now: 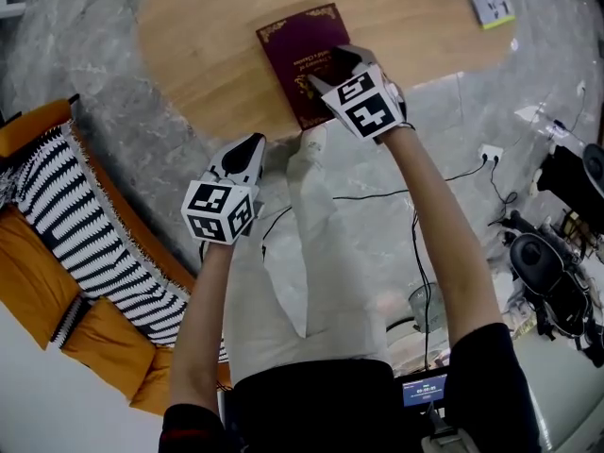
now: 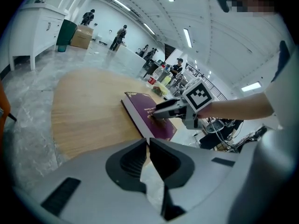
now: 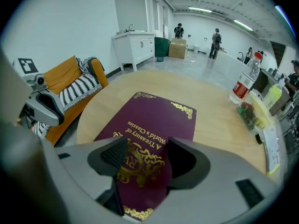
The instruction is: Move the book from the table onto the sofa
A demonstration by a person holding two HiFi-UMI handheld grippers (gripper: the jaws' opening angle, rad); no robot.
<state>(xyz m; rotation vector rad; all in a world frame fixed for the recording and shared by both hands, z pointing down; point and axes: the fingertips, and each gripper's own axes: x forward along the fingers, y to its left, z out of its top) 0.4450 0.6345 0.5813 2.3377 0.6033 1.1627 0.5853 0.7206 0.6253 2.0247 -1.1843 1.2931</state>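
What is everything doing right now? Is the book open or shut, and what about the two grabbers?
Book: closed, lying flat on the table, cover up.
Right gripper: open, jaws apart over the book, not squeezing it.
Left gripper: shut, empty, away from the book.
Bottle: standing upright on the table.
Blanket: draped over the sofa.
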